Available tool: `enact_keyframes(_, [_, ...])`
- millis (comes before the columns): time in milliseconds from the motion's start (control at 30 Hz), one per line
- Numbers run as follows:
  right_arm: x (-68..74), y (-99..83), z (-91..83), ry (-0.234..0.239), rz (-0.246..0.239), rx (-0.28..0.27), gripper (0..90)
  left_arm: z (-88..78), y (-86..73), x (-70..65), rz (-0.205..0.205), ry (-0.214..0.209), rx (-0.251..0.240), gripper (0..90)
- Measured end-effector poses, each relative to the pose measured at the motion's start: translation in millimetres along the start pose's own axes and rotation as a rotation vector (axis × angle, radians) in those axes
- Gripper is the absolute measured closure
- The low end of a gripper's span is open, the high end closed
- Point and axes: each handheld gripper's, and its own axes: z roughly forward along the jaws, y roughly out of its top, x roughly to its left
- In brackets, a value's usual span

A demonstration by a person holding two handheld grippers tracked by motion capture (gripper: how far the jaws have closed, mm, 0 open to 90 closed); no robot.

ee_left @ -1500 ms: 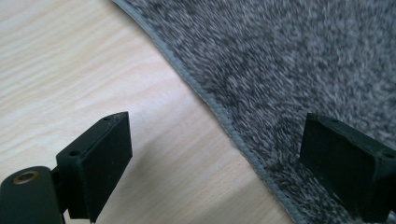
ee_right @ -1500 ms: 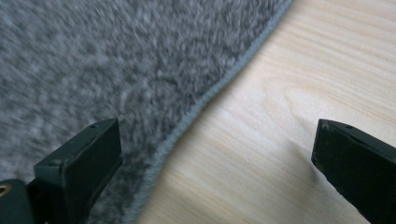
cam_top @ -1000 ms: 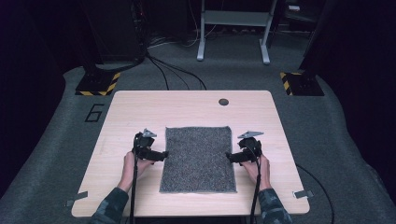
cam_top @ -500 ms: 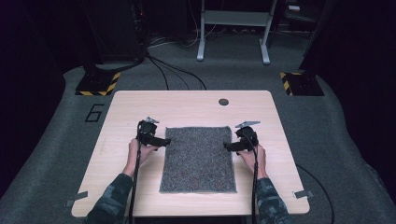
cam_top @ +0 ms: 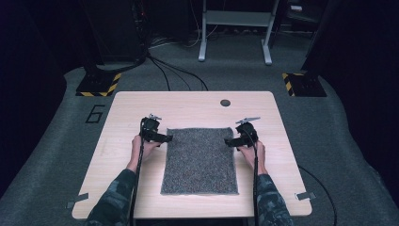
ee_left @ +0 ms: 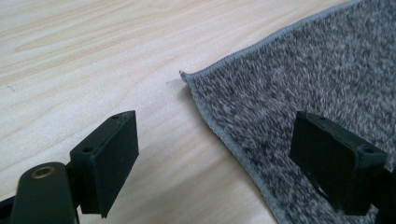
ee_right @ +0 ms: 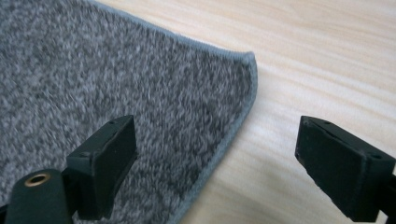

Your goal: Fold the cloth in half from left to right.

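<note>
Step in hand: looks like a two-corner pickup of the grey mat (cam_top: 199, 160), which lies flat mid-counter (cam_top: 141, 106), long side running away from you.
Left tongs (cam_top: 165, 138): jaws apart, straddling the mat's left hem just short of its far left corner (ee_left: 183, 74).
Right tongs (cam_top: 229, 141): jaws apart, straddling the right hem near the far right corner (ee_right: 251, 57), which curls up slightly.
Technique: get one jaw under the stitched hem, the other on the pile; close both sides together so the mat lifts level.
Count: one mat; two tongs; one dark round spot (cam_top: 225, 102) near the counter's far edge, nature unclear.
</note>
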Motion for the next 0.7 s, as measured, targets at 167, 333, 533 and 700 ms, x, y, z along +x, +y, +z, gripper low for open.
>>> enact_keyframes(167, [11.0, 5.1, -3.7, 0.013, -0.03, 0.005, 12.3, 6.3, 5.3, 1.6, 0.0, 0.009, 0.0, 16.1])
enact_keyframes(333, [39.7, 8.2, -11.1, 0.067, -0.086, -0.012, 11.5, 13.3, 14.6, 2.9, -0.002, -0.006, 0.004, 17.7])
enact_keyframes(533, [90.2, 1.6, -20.4, 0.138, -0.179, -0.023, 11.5, 21.5, 22.5, 1.6, -0.009, 0.0, 0.008, 24.1])
enact_keyframes(700, [144.5, -9.5, -28.0, 0.207, -0.28, -0.037, 12.3, 24.5, 25.5, 2.0, 0.007, 0.012, 0.014, 35.0])
